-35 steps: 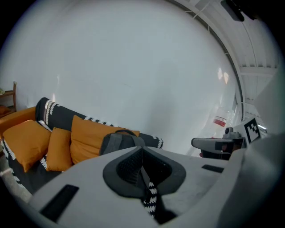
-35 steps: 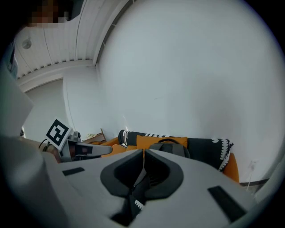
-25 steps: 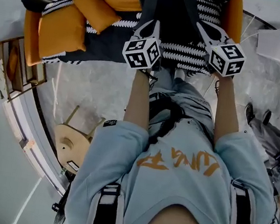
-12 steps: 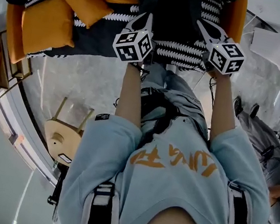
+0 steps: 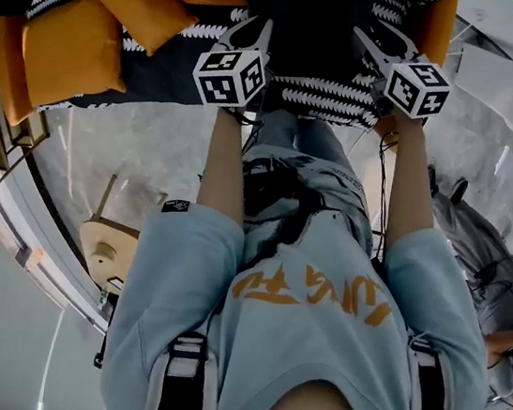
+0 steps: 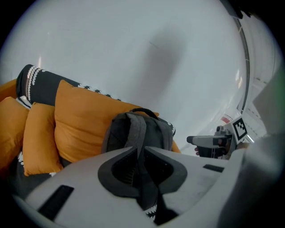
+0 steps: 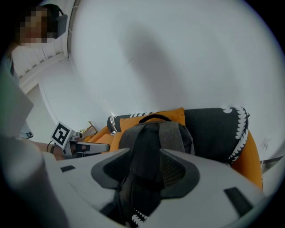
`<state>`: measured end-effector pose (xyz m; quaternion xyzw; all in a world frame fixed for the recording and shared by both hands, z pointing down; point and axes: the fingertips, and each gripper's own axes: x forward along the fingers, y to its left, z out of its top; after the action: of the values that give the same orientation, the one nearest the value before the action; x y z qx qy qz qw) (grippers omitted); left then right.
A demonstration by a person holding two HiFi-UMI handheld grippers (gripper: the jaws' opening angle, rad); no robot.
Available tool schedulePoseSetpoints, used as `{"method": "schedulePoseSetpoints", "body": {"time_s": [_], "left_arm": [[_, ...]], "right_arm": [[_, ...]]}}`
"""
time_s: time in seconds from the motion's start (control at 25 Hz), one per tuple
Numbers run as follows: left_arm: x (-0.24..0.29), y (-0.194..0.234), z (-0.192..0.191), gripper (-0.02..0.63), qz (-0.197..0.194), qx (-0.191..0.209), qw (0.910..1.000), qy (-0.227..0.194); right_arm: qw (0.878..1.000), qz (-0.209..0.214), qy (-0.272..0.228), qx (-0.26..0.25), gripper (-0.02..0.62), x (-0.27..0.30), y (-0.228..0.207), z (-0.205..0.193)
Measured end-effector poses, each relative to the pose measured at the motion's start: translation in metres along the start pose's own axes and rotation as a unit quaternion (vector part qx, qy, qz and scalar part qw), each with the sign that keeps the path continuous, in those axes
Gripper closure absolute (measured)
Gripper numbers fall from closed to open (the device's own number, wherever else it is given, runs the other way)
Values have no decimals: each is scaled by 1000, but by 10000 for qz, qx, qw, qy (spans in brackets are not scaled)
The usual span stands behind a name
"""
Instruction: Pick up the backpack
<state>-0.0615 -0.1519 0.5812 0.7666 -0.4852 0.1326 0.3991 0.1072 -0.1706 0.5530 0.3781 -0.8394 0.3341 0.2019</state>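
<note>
Your left tongs [image 6: 141, 150] are clamped together on one grey shoulder strap [image 6: 136, 127] of the backpack [image 6: 156, 131]. Your right tongs [image 7: 145, 150] have just been opening and now stand apart, with the other strap [image 7: 144, 178] running between them and no pad pressing it. The backpack stands upright on the orange sofa [image 5: 434, 35], leaning against a cushion [image 6: 84, 120]. The right gripper view shows a black throw with white edging [image 7: 218, 129] behind it. The white wall [image 6: 133, 53] behind the sofa appears in the gripper views, not in the head view. Only the head view gives you the grey marbled floor [image 5: 150, 156] and a wooden stool [image 5: 103, 249] on your left.
</note>
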Motion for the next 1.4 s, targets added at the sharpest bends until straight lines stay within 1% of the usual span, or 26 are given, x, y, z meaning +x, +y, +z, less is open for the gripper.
{"method": "schedulePoseSetpoints", "body": {"time_s": [0.04, 0.08, 0.12, 0.16, 0.2, 0.32, 0.44, 0.56, 0.68, 0.76, 0.8, 0.88, 0.96, 1.04, 1.08, 1.16, 1.2, 1.28, 1.36, 1.4], "left_arm": [[3, 2, 0, 581, -2, 43, 10000, 44], [6, 4, 1, 570, -7, 79, 9999, 75], [8, 7, 3, 529, -20, 107, 9999, 100], [10, 9, 5, 458, -47, 134, 9998, 132], [11, 11, 8, 409, -82, 169, 9997, 179], [19, 18, 13, 380, -174, 356, 9986, 351], [42, 20, 16, 351, -342, 455, 9974, 435], [52, 19, 16, 341, -584, 469, 9958, 533], [60, 14, 21, 341, -986, 429, 9922, 629], [69, 8, 20, 341, -1275, 305, 9890, 678], [73, 6, 18, 341, -1354, 250, 9879, 713], [78, 6, 12, 341, -1336, 256, 9876, 790], [81, 9, 9, 341, -1256, 330, 9881, 822], [83, 8, 10, 347, -1337, 325, 9867, 863], [83, 5, 10, 376, -1439, 313, 9848, 923], [81, -4, 6, 478, -1625, 310, 9800, 1106], [80, -7, 3, 511, -1641, 293, 9791, 1168], [79, -10, -1, 555, -1548, 178, 9807, 1181], [77, -11, -5, 558, -1489, 11, 9822, 1149], [76, -12, -6, 558, -1450, -80, 9829, 1135]], "right_arm": [[10000, 19, 91, -8, 388, 4, -4, -1], [9998, 12, 178, -30, 382, 8, -9, -2], [9997, -12, 247, -56, 377, 12, -13, -1], [9995, -43, 302, -77, 374, 16, -17, 0], [9993, -78, 350, -89, 370, 19, -19, 3], [9987, -193, 476, -75, 359, 32, -30, 8], [9978, -335, 571, -57, 340, 47, -54, 9], [9975, -265, 650, 6, 327, 58, -61, 12], [9975, 81, 696, 91, 325, 70, -58, 21], [9959, 339, 830, 127, 325, 80, -58, 19], [9946, 450, 926, 157, 325, 84, -57, 15], [9920, 630, 1051, 290, 325, 91, -55, 9], [9907, 732, 1065, 437, 325, 93, -54, 7], [9888, 884, 1105, 468, 327, 93, -50, 9], [9874, 992, 1152, 440, 327, 94, -45, 10], [9846, 1139, 1280, 337, 330, 92, -33, 9], [9839, 1148, 1336, 295, 349, 91, -28, 7], [9845, 1060, 1360, 312, 457, 87, -22, 5], [9861, 950, 1298, 423, 527, 85, -19, 4], [9867, 916, 1258, 473, 531, 84, -17, 4]]}}
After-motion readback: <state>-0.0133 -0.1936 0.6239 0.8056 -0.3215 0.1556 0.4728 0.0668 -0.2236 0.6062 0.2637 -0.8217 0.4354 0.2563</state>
